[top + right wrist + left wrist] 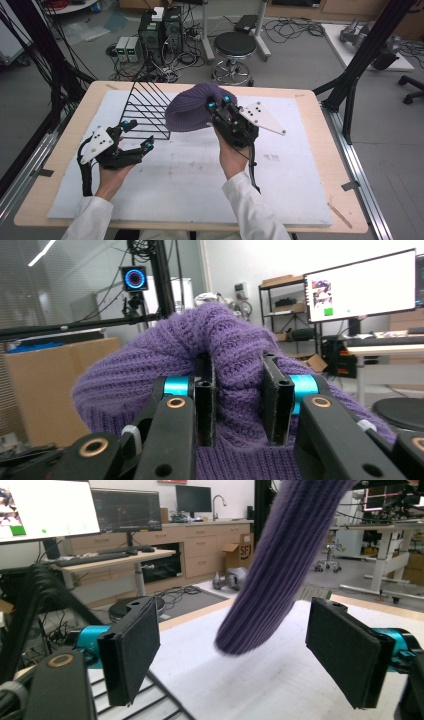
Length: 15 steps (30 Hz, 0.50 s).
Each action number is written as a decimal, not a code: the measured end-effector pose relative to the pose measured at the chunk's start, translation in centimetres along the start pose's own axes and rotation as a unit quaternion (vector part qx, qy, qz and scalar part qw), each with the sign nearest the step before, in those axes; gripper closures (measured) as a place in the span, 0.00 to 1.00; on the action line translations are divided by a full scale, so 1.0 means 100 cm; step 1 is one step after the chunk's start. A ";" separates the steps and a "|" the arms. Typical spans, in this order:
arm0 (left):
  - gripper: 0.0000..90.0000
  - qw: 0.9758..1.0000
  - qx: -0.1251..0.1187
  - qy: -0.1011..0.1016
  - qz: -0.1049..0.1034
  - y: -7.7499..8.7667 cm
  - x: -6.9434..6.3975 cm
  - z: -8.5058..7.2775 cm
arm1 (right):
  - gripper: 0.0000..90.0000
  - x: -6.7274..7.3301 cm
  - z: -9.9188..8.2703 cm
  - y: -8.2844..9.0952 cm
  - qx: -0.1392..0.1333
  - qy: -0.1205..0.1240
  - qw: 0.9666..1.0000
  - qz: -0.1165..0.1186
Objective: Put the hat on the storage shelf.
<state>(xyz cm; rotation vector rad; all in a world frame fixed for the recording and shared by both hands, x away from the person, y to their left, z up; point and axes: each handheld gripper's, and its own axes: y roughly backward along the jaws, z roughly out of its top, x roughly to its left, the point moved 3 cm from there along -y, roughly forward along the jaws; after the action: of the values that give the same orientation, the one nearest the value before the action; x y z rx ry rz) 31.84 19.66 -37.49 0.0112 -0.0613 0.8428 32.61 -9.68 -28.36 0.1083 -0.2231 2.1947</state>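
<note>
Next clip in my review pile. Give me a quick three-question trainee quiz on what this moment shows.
1. True or false: the right gripper is clamped on the purple knit hat.
2. The left gripper has its jaws: A) wide apart with nothing pressed between them, B) shut on the hat, C) shut on the black wire rack.
3. Is the hat lying flat on the white mat or lifted off it?

Key
1. True.
2. A.
3. Lifted; it hangs from the right gripper.
</note>
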 end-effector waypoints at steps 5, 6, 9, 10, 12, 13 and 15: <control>0.28 1.000 0.013 0.004 -0.012 -0.012 -0.006 -0.001 | 0.81 0.011 -0.007 -0.004 0.007 0.002 1.000 0.013; 0.28 1.000 0.012 0.005 -0.014 -0.014 -0.008 -0.001 | 0.81 0.012 -0.008 -0.004 0.009 0.001 1.000 0.016; 0.27 1.000 0.011 0.002 -0.020 -0.020 -0.011 -0.002 | 0.81 0.017 -0.012 -0.005 0.015 -0.001 1.000 0.023; 0.27 1.000 0.011 0.003 -0.024 -0.021 -0.012 -0.002 | 0.80 0.017 -0.013 -0.005 0.016 -0.001 1.000 0.024; 0.27 1.000 0.009 0.003 -0.027 -0.024 -0.015 -0.002 | 0.80 0.019 -0.014 -0.006 0.018 -0.007 0.999 0.027; 0.27 1.000 0.008 0.004 -0.028 -0.025 -0.016 -0.003 | 0.80 0.019 -0.014 -0.006 0.018 -0.007 0.999 0.027; 0.29 1.000 0.008 0.003 -0.028 -0.027 -0.018 -0.003 | 0.80 0.020 -0.016 -0.006 0.021 -0.022 0.999 0.035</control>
<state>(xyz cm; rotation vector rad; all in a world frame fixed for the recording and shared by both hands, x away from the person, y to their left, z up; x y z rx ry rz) 32.66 16.50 -37.85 0.0254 -0.0481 0.7865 31.90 -7.45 -29.53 0.1740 -0.2072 2.2697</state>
